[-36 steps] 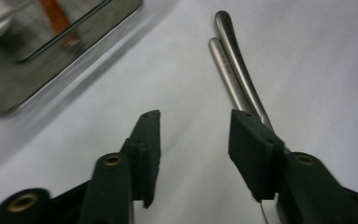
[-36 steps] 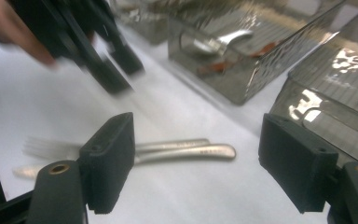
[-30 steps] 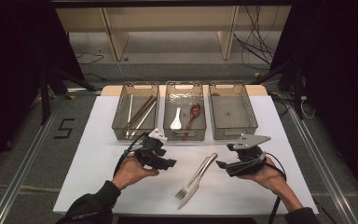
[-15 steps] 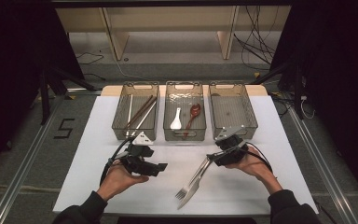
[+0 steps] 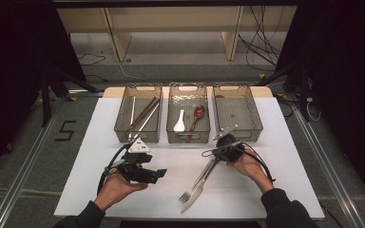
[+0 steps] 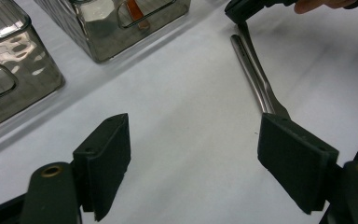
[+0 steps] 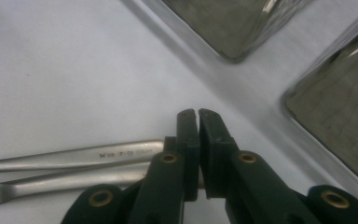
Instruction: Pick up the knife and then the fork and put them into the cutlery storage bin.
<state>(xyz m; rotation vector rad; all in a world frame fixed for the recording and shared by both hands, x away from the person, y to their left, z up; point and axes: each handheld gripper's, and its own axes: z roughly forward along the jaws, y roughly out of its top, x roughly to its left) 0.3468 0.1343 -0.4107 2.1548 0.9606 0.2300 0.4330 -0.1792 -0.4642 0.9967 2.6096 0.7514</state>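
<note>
A metal fork (image 5: pixel 196 186) and knife (image 5: pixel 190 204) lie side by side on the white table (image 5: pixel 100 180), handles pointing toward the bins. My right gripper (image 5: pixel 214 155) sits at the far ends of the handles. Its jaws have just been closing, and in the right gripper view (image 7: pixel 198 140) the pads meet with nothing seen between them. The fork handle (image 7: pixel 74 158) and knife handle (image 7: pixel 51 186) run under its left jaw. My left gripper (image 5: pixel 159 173) hovers open left of the cutlery, with bare table between its jaws (image 6: pixel 193 158). It looks toward the handles (image 6: pixel 254 70) and the right gripper (image 6: pixel 247 9).
Three clear bins stand in a row at the table's far side. The left bin (image 5: pixel 123 128) holds chopsticks (image 5: pixel 142 114). A white spoon (image 5: pixel 179 122) and a red spoon (image 5: pixel 197 114) lie in the middle bin. The right bin (image 5: pixel 254 126) has nothing in it.
My right hand has moved left and down to the handle ends, and its jaws have gone from wide open to shut. My left hand has drifted left and nearer the front edge.
</note>
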